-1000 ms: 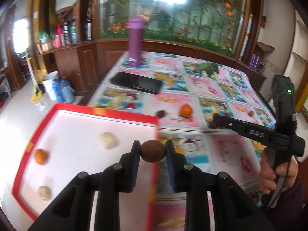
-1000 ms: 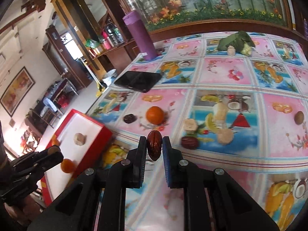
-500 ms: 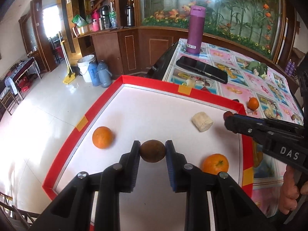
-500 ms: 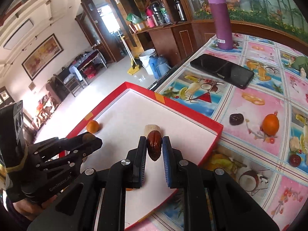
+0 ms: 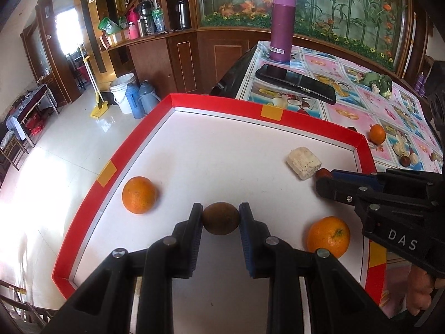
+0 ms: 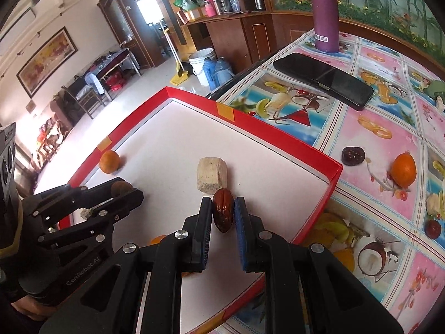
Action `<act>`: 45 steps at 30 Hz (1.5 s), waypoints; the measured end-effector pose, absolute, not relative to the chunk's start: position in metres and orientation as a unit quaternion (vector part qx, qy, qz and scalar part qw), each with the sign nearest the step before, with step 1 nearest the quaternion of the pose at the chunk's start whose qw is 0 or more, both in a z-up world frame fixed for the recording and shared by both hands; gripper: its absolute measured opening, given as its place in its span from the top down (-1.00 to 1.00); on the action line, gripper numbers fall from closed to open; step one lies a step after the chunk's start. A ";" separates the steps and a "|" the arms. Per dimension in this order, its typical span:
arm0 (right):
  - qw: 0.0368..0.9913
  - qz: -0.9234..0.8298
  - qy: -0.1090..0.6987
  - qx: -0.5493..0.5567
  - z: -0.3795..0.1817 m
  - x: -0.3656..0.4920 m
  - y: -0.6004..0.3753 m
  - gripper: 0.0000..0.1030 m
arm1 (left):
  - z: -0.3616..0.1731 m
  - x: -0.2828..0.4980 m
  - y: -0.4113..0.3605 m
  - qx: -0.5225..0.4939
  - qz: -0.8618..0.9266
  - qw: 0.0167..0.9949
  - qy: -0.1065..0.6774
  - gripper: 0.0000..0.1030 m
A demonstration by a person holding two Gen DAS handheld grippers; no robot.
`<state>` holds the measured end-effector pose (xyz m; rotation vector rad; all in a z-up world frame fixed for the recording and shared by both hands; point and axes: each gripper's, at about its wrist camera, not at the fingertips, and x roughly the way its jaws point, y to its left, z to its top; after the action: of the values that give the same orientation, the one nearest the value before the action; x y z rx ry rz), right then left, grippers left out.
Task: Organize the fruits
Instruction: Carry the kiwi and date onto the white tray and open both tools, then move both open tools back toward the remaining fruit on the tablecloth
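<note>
My left gripper (image 5: pixel 220 218) is shut on a round brown fruit (image 5: pixel 220 218) and hangs over the white floor of the red-rimmed tray (image 5: pixel 219 105). Two oranges (image 5: pixel 138 194) (image 5: pixel 328 236) and a pale cut chunk (image 5: pixel 303 162) lie in the tray. My right gripper (image 6: pixel 223 213) is shut on a dark red date (image 6: pixel 223 213), just in front of the pale chunk (image 6: pixel 211 176) over the tray (image 6: pixel 278 136). In the left wrist view the right gripper (image 5: pixel 322 176) reaches in from the right. The left gripper (image 6: pixel 122 189) shows at lower left in the right wrist view.
Loose on the fruit-print tablecloth (image 6: pixel 389 128) lie an orange (image 6: pixel 403 169), a dark wrinkled fruit (image 6: pixel 353 156), a red date (image 6: pixel 433 228) and pale pieces (image 5: pixel 400 149). A black phone (image 6: pixel 324 79) and a purple bottle (image 5: pixel 282 26) stand further back. The tray overhangs the table's left edge above the floor.
Both grippers have swung left from over the tablecloth to over the tray and sunk a little, each still shut on its fruit. In the last half second they barely moved.
</note>
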<state>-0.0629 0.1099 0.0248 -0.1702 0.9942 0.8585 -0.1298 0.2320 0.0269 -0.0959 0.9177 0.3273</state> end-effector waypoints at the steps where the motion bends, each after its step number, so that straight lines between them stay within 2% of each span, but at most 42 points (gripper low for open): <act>1: 0.791 0.397 0.458 -0.084 0.025 -0.065 0.111 0.70 | 0.027 -0.129 0.230 -0.037 0.161 0.881 0.444 0.44; 6: 0.790 0.397 0.457 -0.096 0.024 -0.065 0.114 0.69 | 0.025 -0.128 0.228 -0.023 0.173 0.877 0.448 0.39; 8: 0.789 0.399 0.457 -0.095 0.026 -0.065 0.113 0.69 | 0.024 -0.129 0.229 -0.020 0.177 0.876 0.448 0.31; 13: 0.781 0.412 0.462 -0.082 0.027 -0.062 0.109 0.66 | 0.025 -0.131 0.229 -0.012 0.192 0.873 0.448 -0.06; 19: 0.771 0.431 0.466 -0.059 0.031 -0.059 0.100 0.64 | 0.027 -0.132 0.229 -0.009 0.202 0.870 0.449 -0.31; 21: 0.767 0.436 0.468 -0.039 0.034 -0.055 0.093 0.51 | 0.029 -0.133 0.229 -0.009 0.207 0.870 0.447 -0.33; 24: 0.765 0.443 0.467 -0.006 0.040 -0.046 0.079 0.48 | 0.035 -0.134 0.232 -0.018 0.213 0.871 0.443 -0.42; 32: 0.796 0.405 0.448 0.048 0.056 -0.021 0.019 0.48 | 0.055 -0.128 0.216 -0.036 0.192 0.882 0.430 -0.48; 45: 0.837 0.304 0.422 0.170 0.072 0.033 -0.141 0.47 | 0.071 -0.088 0.118 0.011 0.092 0.897 0.431 -0.51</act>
<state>0.0332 -0.1409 0.0724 0.3602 0.8921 0.6440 -0.0883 0.1176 0.0708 0.0231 0.8935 0.1904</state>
